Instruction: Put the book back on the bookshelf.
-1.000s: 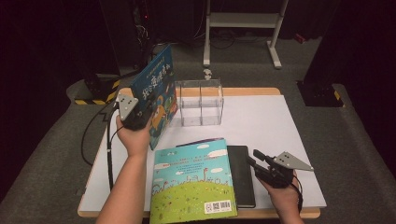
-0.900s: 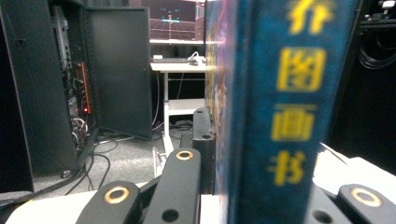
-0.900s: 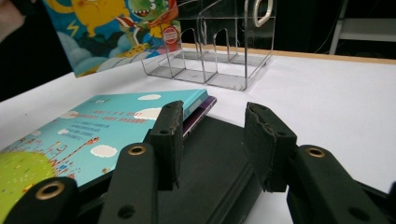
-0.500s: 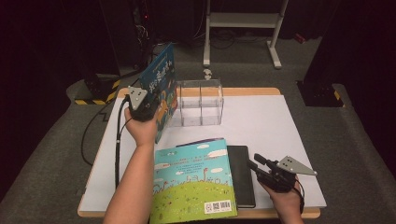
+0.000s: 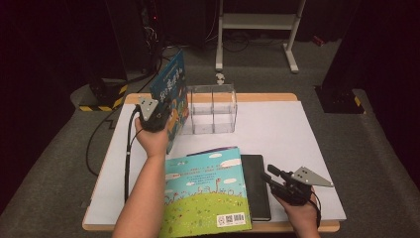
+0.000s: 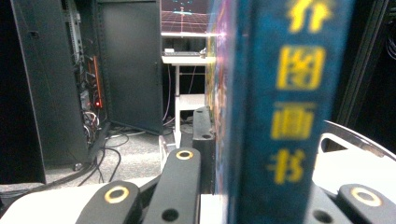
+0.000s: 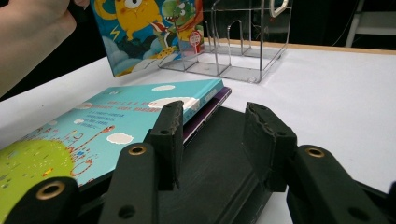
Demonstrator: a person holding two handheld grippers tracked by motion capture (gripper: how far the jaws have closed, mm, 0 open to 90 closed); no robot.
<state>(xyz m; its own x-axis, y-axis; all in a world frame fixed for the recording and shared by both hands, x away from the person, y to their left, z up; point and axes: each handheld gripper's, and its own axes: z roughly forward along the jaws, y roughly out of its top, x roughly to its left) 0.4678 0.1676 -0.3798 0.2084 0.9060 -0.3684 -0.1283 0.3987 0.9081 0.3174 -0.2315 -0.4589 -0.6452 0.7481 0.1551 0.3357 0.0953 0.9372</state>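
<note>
Upper left of the frame, left gripper (image 5: 157,115) clamps the blue book (image 5: 171,87) upright, spine vertical; right gripper (image 5: 271,178) jaws part-open, empty

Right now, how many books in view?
4. One blue picture book upright in the left gripper; a green-covered one flat on the table, a purple one under it, a black one beneath. More may be hidden.

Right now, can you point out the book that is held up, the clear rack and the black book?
held-up book (image 5: 171,82), high view, on its blue cover.
clear rack (image 5: 212,110), high view, on its middle divider.
black book (image 5: 257,184), high view, on its bare cover.
</note>
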